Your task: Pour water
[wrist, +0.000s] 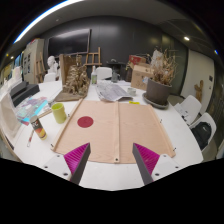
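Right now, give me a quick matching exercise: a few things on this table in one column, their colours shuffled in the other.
Things:
1. cup
2. disc on the mat
3. tool pads
4. chair

Colours:
A. white
B. magenta
C. yellow-green
D. red

Pairs: 1-C, 2-D, 3-B, 4-A. The tool is open, holding nothing.

Room was evenly lit from overhead, a bright ceiling strip [45, 18] arcing above. White bench [170, 125] read bright, no harsh glare. Back wall stayed dim. Heavy fisheye bending at the rim. My fingers [78, 160] cast only soft shadows; far clutter looked soft and indistinct.
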`<control>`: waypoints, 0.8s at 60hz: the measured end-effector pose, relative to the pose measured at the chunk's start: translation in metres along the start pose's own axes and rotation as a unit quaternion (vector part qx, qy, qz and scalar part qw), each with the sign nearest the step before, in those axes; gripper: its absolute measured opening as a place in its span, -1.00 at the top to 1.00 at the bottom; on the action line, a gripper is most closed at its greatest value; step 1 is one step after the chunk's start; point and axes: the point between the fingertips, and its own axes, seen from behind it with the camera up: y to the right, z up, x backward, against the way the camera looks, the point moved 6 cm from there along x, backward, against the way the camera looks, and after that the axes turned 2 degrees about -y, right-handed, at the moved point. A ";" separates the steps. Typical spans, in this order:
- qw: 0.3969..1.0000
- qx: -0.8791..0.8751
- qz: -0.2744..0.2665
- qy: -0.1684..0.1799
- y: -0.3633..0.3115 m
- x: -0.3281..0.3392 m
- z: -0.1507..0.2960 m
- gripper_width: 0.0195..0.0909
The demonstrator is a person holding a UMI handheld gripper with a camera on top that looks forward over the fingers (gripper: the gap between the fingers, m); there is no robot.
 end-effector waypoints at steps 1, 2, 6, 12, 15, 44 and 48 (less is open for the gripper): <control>1.000 0.000 0.004 0.001 -0.002 0.000 0.000 -0.89; 1.000 0.001 0.008 0.001 -0.005 -0.001 0.001 -0.89; 1.000 0.001 0.020 -0.002 -0.026 -0.002 -0.001 -0.88; 0.999 -0.003 0.047 -0.011 -0.067 -0.002 -0.003 -0.88; 0.998 0.000 0.060 -0.014 -0.089 -0.001 -0.005 -0.88; 0.988 0.057 0.130 0.069 -0.323 -0.064 0.010 -0.86; 0.988 0.045 0.128 0.072 -0.340 -0.088 0.012 -0.85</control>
